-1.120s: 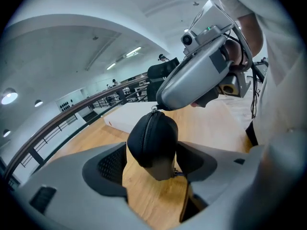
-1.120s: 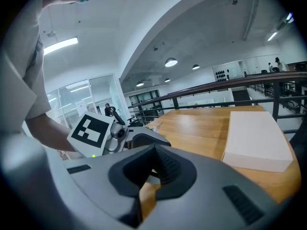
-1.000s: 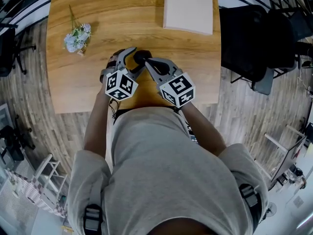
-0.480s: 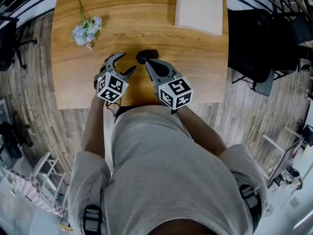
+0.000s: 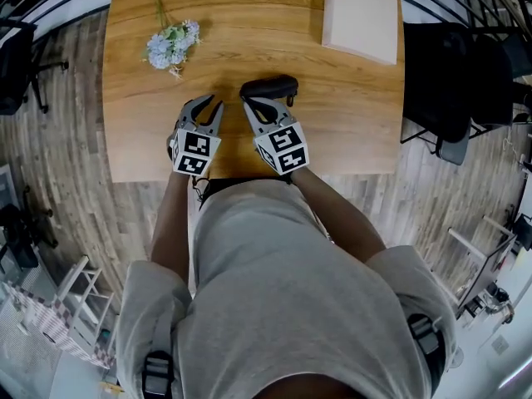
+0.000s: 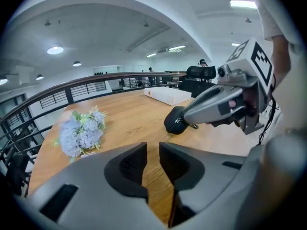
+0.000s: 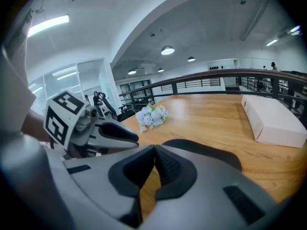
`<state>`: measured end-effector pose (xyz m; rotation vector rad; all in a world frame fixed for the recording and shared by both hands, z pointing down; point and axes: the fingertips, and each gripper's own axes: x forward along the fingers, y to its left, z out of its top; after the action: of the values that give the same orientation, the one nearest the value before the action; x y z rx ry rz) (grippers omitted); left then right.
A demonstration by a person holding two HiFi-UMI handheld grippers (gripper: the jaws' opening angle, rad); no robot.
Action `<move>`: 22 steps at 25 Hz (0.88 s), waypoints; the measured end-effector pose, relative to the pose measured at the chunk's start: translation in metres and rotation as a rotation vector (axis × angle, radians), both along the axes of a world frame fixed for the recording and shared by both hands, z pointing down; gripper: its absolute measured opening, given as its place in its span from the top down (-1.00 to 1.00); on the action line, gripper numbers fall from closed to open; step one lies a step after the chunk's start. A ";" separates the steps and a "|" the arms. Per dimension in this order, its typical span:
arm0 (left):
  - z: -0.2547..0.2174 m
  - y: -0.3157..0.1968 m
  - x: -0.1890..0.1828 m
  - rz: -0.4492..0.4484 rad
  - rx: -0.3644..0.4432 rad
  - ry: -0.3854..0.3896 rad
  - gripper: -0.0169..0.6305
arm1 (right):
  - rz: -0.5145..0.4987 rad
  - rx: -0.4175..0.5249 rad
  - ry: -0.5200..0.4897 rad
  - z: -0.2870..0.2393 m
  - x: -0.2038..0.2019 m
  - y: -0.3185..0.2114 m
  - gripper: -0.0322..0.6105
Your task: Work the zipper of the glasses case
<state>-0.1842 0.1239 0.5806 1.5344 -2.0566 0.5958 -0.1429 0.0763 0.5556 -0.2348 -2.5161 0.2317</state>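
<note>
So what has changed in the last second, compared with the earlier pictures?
The left gripper has come off the glasses case and drawn back to its left; its jaws have just been closing, with nothing between them. The right gripper stays shut at the case's end. The case, flowers and white box lie as before on the table.
</note>
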 end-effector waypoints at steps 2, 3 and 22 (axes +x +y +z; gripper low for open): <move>0.003 0.008 -0.004 -0.033 0.013 0.011 0.71 | 0.007 0.027 0.028 0.018 -0.004 0.000 0.82; 0.003 0.011 -0.005 -0.050 0.023 0.019 0.76 | 0.012 0.038 0.039 0.026 -0.006 -0.001 0.82; 0.009 0.021 0.015 -0.192 0.122 0.181 0.86 | 0.005 0.145 0.083 0.049 -0.008 0.001 0.81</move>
<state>-0.1689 0.1444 0.5891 1.3802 -2.0998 0.2540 -0.1504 0.0776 0.6045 -0.1572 -2.4378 0.0587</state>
